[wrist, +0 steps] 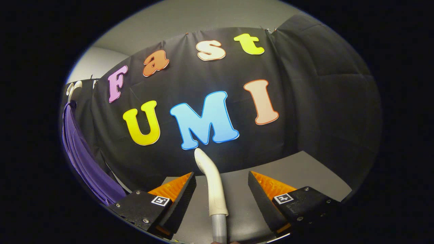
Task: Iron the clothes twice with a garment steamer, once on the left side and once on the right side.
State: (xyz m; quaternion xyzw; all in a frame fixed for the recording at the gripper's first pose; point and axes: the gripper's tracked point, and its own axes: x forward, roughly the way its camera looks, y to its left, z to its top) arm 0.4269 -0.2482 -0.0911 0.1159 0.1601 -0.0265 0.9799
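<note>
My gripper [222, 189] stands wide apart, holding nothing; neither finger touches the steamer handle [214, 184], which rises between them, its white curved grip above a grey hose. I judge this the first step: taking the steamer, no ironing yet begun. Next I must close both fingers squarely on that handle. Beyond the handle lies the grey table [298, 169]; far to the handle's left the purple garment [84, 159] hangs on a white hanger [73, 88].
</note>
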